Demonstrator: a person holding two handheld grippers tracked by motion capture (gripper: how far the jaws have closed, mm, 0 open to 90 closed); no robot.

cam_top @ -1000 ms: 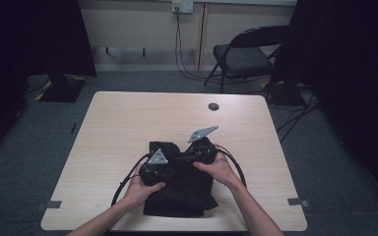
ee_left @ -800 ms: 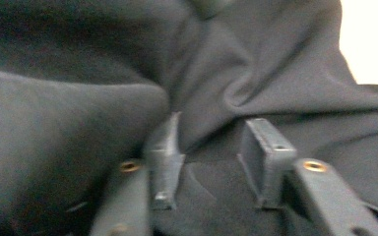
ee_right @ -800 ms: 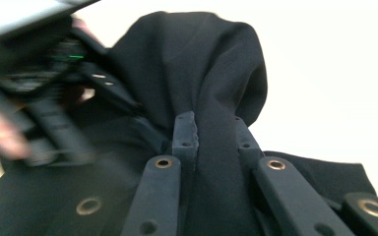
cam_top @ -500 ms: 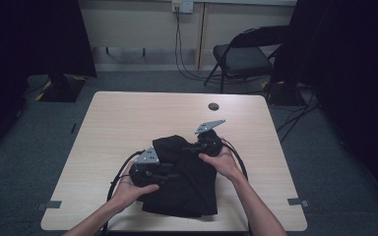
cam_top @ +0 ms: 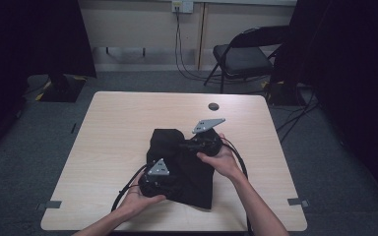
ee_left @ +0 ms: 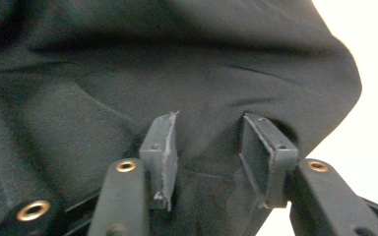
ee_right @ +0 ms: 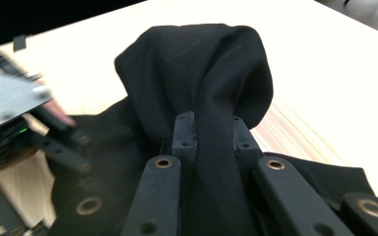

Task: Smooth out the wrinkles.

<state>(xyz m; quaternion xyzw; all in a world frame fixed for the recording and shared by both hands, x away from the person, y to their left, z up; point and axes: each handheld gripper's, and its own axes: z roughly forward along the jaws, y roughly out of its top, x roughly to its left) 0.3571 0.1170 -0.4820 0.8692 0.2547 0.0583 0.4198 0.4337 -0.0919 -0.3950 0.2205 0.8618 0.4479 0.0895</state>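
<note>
Light wood tabletop (cam_top: 118, 128), seen from above in a dim room w/ a carpet floor (cam_top: 39, 123) around it. A black cloth (cam_top: 187, 172) lies bunched on the near-centre of the tabletop, between the person's two hands, its far end pulled up into a hump.

Right tool (cam_top: 184, 146), held in the right hand (cam_top: 219, 157) at the cloth's far right side: jaws pressed together on a gathered fold of the cloth (ee_right: 202, 83), which rises above the pads as a rounded peak and hangs down both sides, per the right gripper view. Grey three-cornered plate tilts up on top of it.

Left tool (cam_top: 165, 183), in the left hand (cam_top: 138, 196) at the cloth's near left edge: jaws spread, pads (ee_left: 163, 147) apart and not pinching. They have just been closing a little after opening wide. Cloth (ee_left: 152, 73) sits in front of and under them, w/ fabric sagging into the gap, per the left gripper view; right pad at the cloth's edge, bright tabletop (ee_left: 369, 59) beyond it.

Cables (cam_top: 128, 184) trail from both tools toward the near edge. Small dark round disc (cam_top: 213, 106) on the far part of the tabletop, well apart from the cloth. Folding chair (cam_top: 246, 54) behind the tabletop, by the wall.
</note>
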